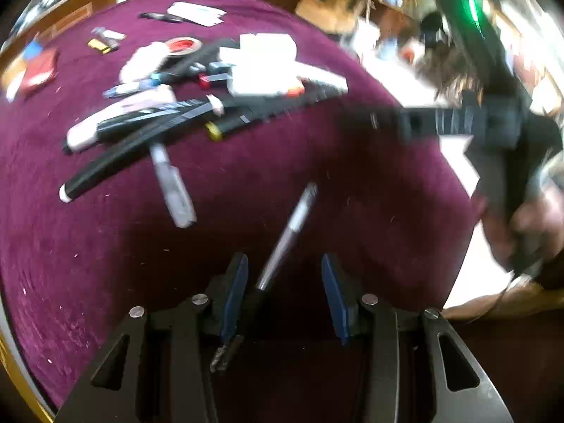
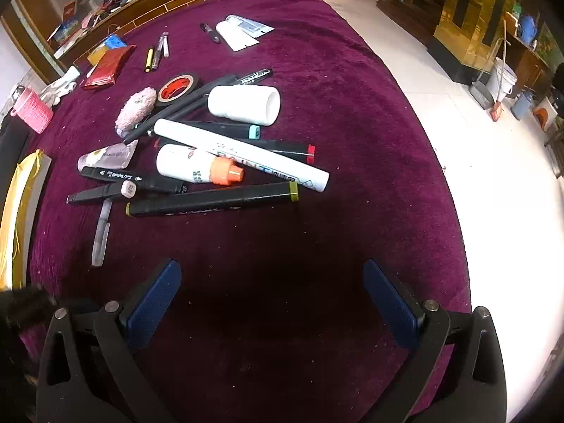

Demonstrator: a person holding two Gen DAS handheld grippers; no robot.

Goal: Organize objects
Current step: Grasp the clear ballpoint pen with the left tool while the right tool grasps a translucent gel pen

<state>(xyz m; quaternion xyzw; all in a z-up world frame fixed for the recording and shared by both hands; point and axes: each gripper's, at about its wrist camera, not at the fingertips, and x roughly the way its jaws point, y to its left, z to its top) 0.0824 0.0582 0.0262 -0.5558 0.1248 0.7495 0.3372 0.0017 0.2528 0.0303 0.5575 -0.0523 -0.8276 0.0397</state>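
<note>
While your left claw [image 1: 284, 290] hangs low over the purple counter [image 1: 246, 190], its blue pads stand partly apart, and a silver pen [image 1: 287, 236] lies between them. The pen's dark end is close to the left pad, but the blurred picture does not show if the pad touches it, so I cannot tell whether you hold it. Ahead and to the left of this claw lies a grey marker [image 1: 172, 190] alone on the cloth. Further ahead is the pile of markers [image 1: 183, 112] with white tubes and a red tape roll [image 1: 183, 45].

Your right claw [image 2: 271, 303] is wide open with nothing between its pads, above bare cloth of the counter [image 2: 352, 123]. Just ahead of it lies a black marker with olive caps [image 2: 211, 199]. Behind that one are a long white paint marker [image 2: 243, 155], a white bottle with orange cap [image 2: 197, 165] and a white cylinder [image 2: 245, 105]. Far ahead on the left lie a pink fluffy roll [image 2: 137, 109] and a red packet [image 2: 107, 67].
</note>
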